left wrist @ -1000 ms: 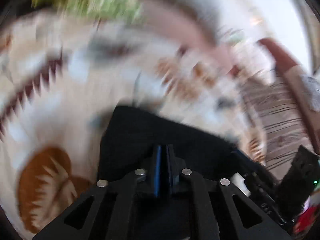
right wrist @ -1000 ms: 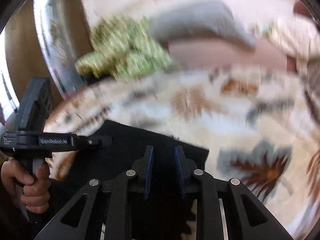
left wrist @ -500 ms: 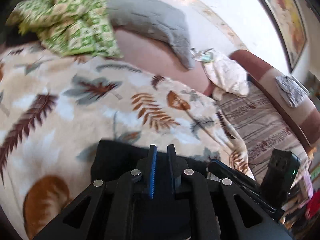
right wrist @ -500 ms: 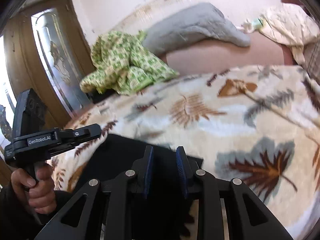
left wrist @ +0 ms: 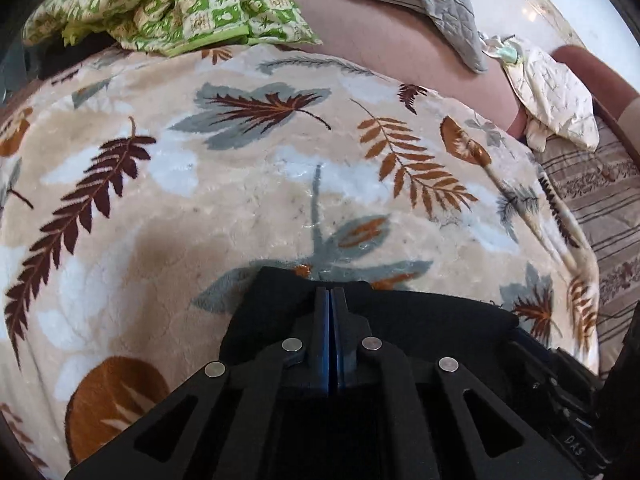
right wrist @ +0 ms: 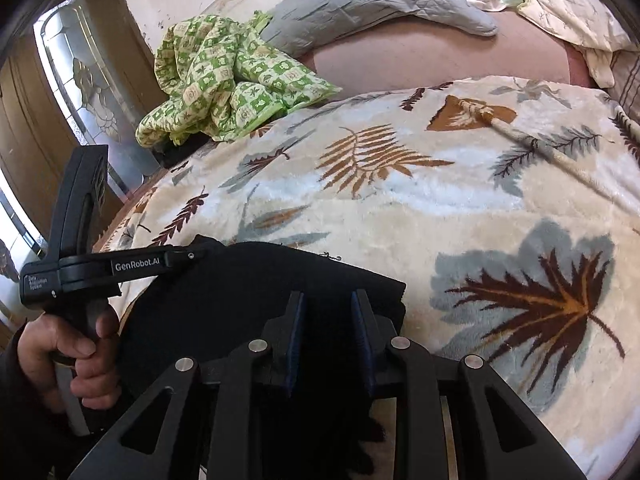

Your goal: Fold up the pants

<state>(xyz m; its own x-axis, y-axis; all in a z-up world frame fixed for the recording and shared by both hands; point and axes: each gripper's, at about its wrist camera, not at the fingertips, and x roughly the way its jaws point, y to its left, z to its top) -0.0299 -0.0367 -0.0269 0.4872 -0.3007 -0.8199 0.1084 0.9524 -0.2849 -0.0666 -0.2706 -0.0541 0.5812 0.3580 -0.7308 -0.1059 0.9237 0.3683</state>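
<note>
Black pants lie low in frame on the leaf-print blanket, stretching left to right. Left gripper pinched shut, probably on fabric; right gripper narrowly parted over their right edge.

Home bedroom. Bed covered by plush leaf-print blanket, grey pillow and crumpled green checked quilt at its far edge, cream cloth at far right corner. Wooden door with frosted glass panel at left.
</note>
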